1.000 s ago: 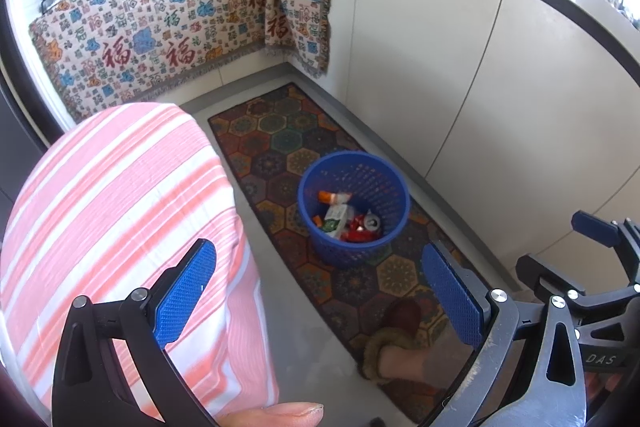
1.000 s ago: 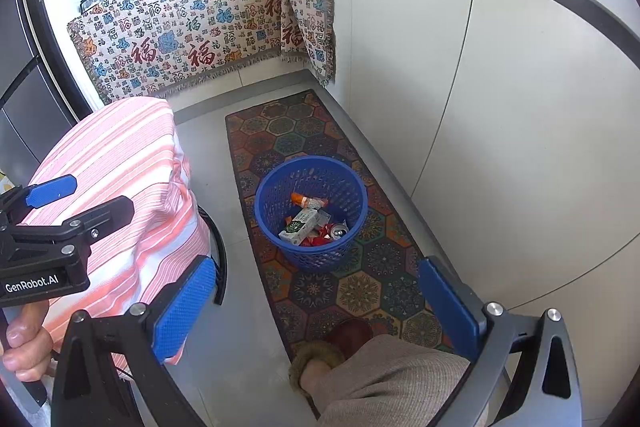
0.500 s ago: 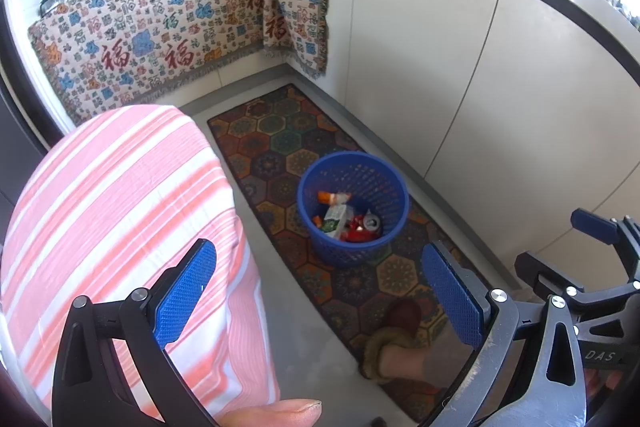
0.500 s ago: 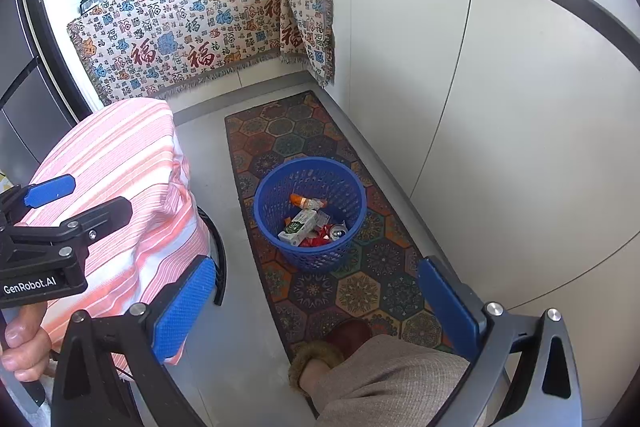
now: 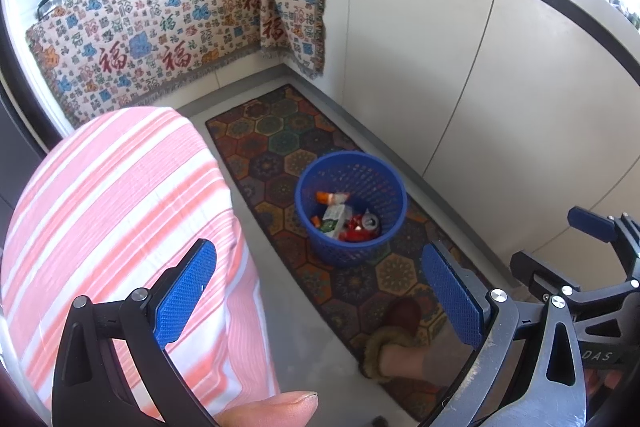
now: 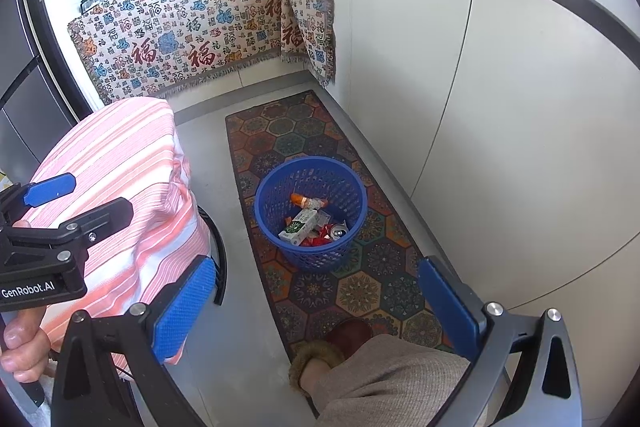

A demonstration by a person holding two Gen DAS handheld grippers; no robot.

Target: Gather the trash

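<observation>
**Trash in the basket, both claws empty**

A blue plastic basket (image 6: 311, 213) of perforated mesh stands upright on a patterned runner rug (image 6: 352, 291) in a narrow kitchen aisle, holding what appears to be the collected trash (image 6: 314, 221): a green-and-white carton (image 6: 300, 225), an orange-capped tube or small bottle (image 6: 308, 202), a drink can (image 6: 339, 230) lying with its silver top showing, and crumpled red wrappers. The left claw (image 5: 320, 291) and the right claw (image 6: 316, 307) both hang above the floor with their ribbed blue pads spread wide and nothing between them, well apart from the basket. No loose litter shows on the grey floor or on the rug's hexagon pattern, so the gathering looks largely or wholly done; whether anything remains outside the frames cannot be told. A rounded object under a pink-and-white striped cloth (image 6: 120, 195) stands to the left of the rug, smooth white cabinet doors (image 6: 520, 131) line the right, and a fringed cloth printed with red characters (image 6: 192, 31) drapes the far table, where dark pans sit. A foot in a fleece-lined slipper (image 6: 332, 347) rests on the rug's near end.
</observation>
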